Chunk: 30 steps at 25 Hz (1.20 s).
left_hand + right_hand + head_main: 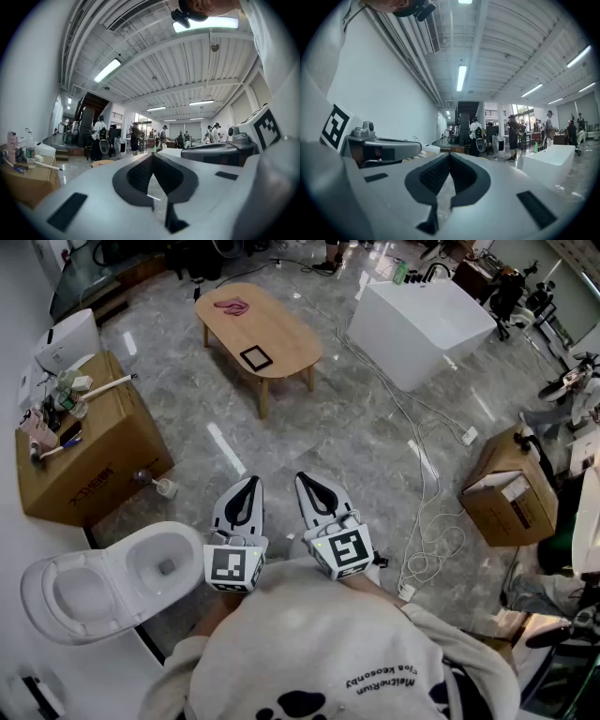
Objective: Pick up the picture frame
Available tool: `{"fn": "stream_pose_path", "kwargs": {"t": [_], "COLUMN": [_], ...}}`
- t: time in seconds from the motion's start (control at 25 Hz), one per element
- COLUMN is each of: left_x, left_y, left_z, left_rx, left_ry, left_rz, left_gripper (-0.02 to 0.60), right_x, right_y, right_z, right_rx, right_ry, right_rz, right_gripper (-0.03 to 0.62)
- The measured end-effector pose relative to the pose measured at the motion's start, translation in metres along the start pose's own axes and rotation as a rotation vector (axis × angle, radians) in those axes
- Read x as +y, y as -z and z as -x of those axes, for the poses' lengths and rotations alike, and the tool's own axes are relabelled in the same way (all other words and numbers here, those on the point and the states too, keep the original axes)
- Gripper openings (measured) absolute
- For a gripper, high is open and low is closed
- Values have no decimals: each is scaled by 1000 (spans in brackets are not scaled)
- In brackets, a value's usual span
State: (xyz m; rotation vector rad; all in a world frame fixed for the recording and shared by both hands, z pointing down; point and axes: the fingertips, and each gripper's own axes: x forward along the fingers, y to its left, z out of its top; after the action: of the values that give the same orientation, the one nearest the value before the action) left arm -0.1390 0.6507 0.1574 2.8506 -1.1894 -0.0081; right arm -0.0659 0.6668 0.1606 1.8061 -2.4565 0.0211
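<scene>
Picture frame (256, 358) flat on oval table (286, 329), left claw (249, 484) and right claw (306, 480) pressed together, empty

Open marble floor (309, 442) lies between us and the wooden table (281, 329), with bare top around the picture frame (255, 358). A cardboard box (94, 446) and toilet (103, 577) crowd our left; cables (427, 484), perhaps loose, trail right.

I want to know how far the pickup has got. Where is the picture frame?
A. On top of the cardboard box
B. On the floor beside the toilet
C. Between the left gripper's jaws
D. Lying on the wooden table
D: the picture frame lies flat on the wooden table, well away from the left gripper and the right gripper, whose jaws are together with nothing between them.
</scene>
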Motion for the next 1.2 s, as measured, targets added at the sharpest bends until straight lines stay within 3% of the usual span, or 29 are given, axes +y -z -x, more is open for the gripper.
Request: {"fn": "stream_pose_path", "kwargs": {"t": [0.28, 0.64, 1.2], "left_x": [1, 26, 115], "left_y": [5, 14, 2], "left_z": [-5, -48, -165], "left_rx": [-8, 24, 33], "left_ry": [31, 22, -181], "left_rz": [9, 19, 72], "left_gripper": [9, 9, 9], "right_x": [-1, -33, -129], "right_y": [2, 14, 0], "right_z": [-8, -47, -193], "right_rx": [4, 0, 23], "right_ry": [17, 32, -101], "right_rz": [8, -74, -101], "right_gripper": [8, 8, 8]}}
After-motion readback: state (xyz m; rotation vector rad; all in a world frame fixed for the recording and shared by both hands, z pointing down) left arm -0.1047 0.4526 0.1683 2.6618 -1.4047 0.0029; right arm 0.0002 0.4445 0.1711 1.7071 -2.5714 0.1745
